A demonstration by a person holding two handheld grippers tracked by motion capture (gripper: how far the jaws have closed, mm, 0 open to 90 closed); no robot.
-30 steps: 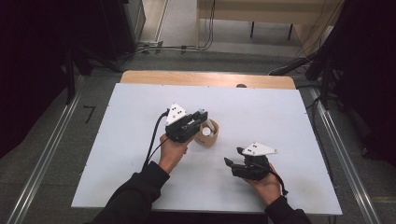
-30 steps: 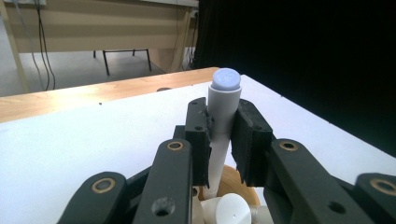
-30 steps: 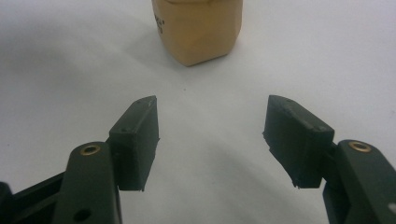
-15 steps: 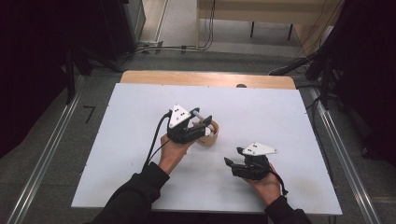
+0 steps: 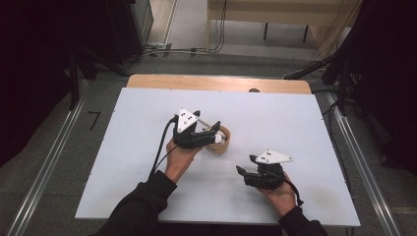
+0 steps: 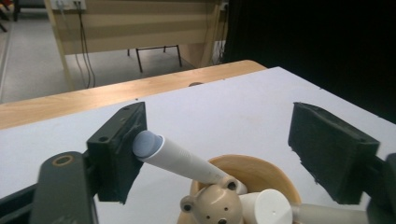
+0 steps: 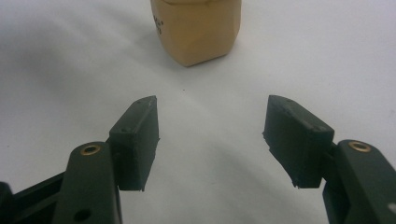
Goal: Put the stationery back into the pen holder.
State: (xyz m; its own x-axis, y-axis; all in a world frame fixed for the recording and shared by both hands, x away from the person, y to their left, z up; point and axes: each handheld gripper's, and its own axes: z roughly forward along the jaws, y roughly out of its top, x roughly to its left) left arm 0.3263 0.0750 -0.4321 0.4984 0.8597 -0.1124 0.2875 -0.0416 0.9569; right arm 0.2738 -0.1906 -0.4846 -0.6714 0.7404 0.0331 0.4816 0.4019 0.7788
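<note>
At the middle of the white tabletop (image 5: 147,147) stands a tan wooden cup (image 5: 222,142) holding white handled items and a small bear figure (image 6: 212,205). The left hand-held gripper (image 5: 214,133) sits over the cup, its jaws having just been opening and now spread; a white handle (image 6: 177,158) lies between them, its rounded end against one pad, the other pad clear. The right hand-held gripper (image 5: 243,173) rests well apart, jaws open and empty, facing the cup
</note>
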